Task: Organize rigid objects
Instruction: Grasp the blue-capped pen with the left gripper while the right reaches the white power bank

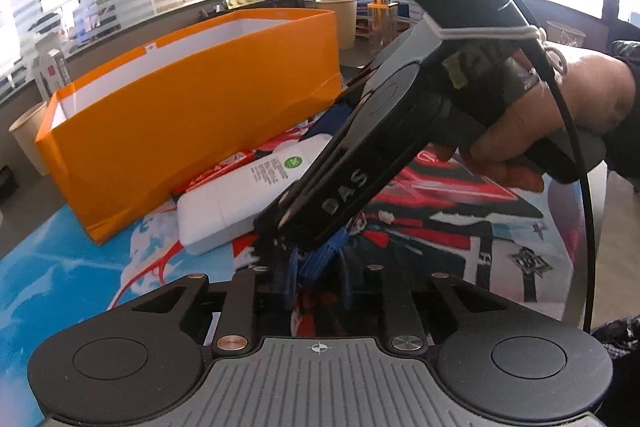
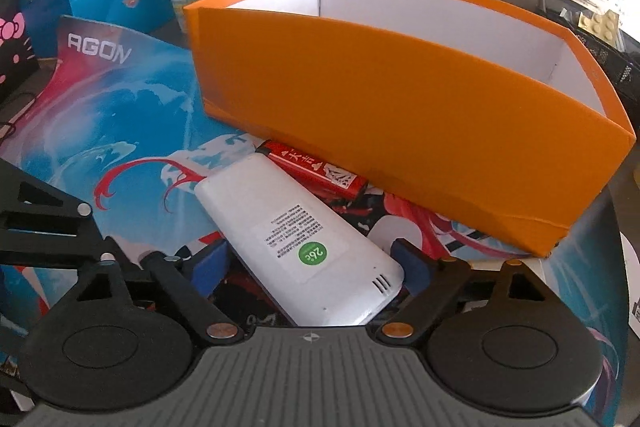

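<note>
White remote [image 2: 296, 239] is lying face down on the printed mat [image 2: 120, 147], between the spread fingers [image 2: 208, 267] of the right gripper [image 2: 312, 267]; pads not pressing it. Beyond it, a red lighter [image 2: 316, 171] is sitting against the orange box [image 2: 400, 131]. Left gripper [image 1: 318, 275] is hanging nearly closed, its blue fingers [image 1: 290, 279] pinching nothing I can see.

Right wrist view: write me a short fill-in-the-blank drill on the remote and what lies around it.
1. The white remote lies between the ___ gripper's blue pads.
2. The box behind it is ___.
3. The lighter between remote and box is ___.
4. The round sticker on the remote is ___.

Missing words: right; orange; red; green
</note>
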A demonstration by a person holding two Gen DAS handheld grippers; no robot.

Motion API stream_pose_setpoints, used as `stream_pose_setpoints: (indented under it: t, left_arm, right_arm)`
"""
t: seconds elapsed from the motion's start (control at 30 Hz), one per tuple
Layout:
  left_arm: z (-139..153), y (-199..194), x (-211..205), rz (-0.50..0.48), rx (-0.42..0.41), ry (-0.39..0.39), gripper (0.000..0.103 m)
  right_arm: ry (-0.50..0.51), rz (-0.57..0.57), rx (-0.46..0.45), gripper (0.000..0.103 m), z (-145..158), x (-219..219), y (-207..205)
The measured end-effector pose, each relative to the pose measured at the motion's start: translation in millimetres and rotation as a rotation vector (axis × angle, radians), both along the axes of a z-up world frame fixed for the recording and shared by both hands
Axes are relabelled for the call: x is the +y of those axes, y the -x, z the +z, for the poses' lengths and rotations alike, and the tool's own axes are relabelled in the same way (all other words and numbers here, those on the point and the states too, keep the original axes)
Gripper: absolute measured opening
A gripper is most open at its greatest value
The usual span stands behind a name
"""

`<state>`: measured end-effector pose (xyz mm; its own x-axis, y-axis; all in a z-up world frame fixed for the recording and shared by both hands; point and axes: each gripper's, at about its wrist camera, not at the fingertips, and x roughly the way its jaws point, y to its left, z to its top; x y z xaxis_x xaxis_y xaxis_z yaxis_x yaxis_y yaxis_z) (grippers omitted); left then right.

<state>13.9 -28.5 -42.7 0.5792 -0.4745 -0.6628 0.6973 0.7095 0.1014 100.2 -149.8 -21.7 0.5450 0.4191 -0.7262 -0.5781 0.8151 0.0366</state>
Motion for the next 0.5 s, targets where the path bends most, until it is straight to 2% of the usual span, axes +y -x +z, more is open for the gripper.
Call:
stream_pose_setpoints:
  t: [0.23, 0.37, 0.5]
  left_arm:
    - [3.2, 11.8, 33.8, 0.033, 0.026, -0.003, 0.021]
    - [5.3, 18.9, 52.4, 0.077, 0.023, -0.030, 0.021]
    - [6.0, 19.6, 66.3, 0.105, 0.033, -0.019, 0.022]
  right_arm:
    - [0.007, -0.006, -0.012, 0.077, 0.5, 0.0, 10.3]
    - [0.027, 0.020, -0.024, 0.070, -0.1, 3.4, 18.6]
    - [0.011, 0.031, 0.002, 0.067, 2.5, 3.9, 22.8]
